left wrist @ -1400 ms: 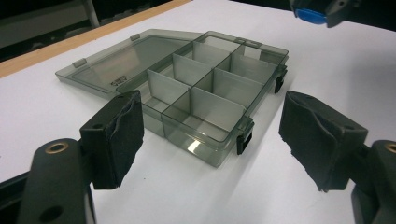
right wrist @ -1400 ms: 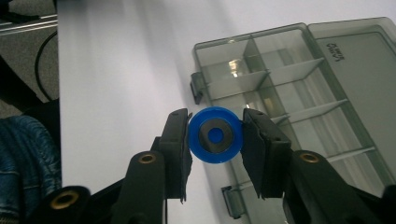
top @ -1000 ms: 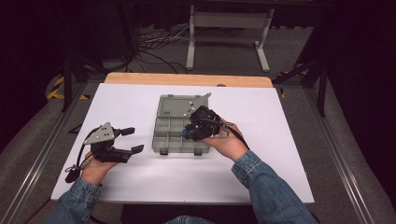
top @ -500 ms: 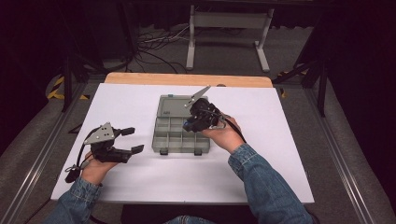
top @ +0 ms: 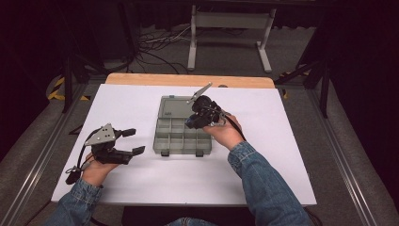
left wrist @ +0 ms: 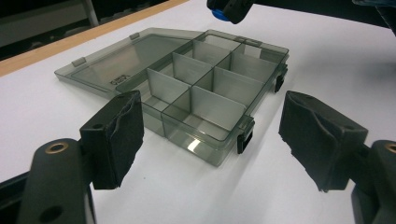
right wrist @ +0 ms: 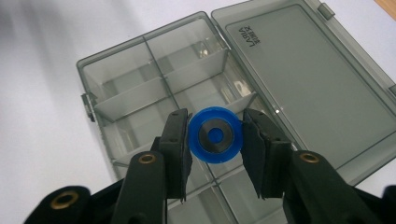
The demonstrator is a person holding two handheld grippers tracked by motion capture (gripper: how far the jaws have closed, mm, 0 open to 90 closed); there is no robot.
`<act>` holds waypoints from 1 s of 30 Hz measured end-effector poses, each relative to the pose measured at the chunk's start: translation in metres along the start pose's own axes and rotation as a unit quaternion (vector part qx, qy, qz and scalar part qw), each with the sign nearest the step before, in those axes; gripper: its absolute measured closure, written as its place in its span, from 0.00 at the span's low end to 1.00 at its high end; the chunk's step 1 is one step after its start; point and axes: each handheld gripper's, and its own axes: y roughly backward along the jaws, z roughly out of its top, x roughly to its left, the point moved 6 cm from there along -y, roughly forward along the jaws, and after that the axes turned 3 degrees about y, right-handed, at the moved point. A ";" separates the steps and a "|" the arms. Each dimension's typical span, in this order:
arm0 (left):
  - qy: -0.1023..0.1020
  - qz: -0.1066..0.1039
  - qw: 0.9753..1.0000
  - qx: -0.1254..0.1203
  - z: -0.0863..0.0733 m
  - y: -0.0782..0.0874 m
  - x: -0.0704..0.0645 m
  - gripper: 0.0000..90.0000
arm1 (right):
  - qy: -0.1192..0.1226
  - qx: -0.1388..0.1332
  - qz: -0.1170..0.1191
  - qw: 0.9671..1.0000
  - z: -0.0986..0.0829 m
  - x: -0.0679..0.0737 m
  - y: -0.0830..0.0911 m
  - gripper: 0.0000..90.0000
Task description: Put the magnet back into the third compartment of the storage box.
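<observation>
High view: the right claw (top: 194, 121) hangs over the smoky-grey translucent plastic compartment box (top: 170, 137) on the white counter (top: 282, 141), its flat lid lying open toward 12 o'clock. The left claw (top: 133, 141) rests well apart at 9 o'clock of the box, jaws spread and empty.

Left gripper view: the box sits ahead between the parted jaws, every visible cell empty.

Right gripper view: the right claw pinches a small blue round disc with a grey centre (right wrist: 215, 135) at 3 and 9 o'clock, face up, directly above the box's middle cells; a straight drop looks called for.
</observation>
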 end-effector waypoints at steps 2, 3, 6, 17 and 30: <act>0.000 0.000 1.000 0.000 0.000 0.000 0.000 0.25 | -0.003 0.001 -0.001 1.000 0.000 -0.001 -0.001 0.70; 0.000 0.000 1.000 0.000 0.000 0.000 0.000 0.25 | -0.005 0.003 -0.002 1.000 -0.001 -0.003 -0.002 0.70; 0.001 0.000 1.000 -0.001 0.000 0.000 0.000 0.25 | -0.011 0.006 -0.005 1.000 -0.002 -0.007 -0.006 0.70; 0.000 0.000 1.000 -0.001 0.000 0.000 0.000 0.25 | -0.021 0.020 -0.004 1.000 -0.005 -0.013 -0.018 0.70; -0.001 0.000 1.000 -0.002 0.000 0.001 0.001 0.25 | -0.023 0.039 0.002 0.999 -0.010 -0.014 -0.033 0.70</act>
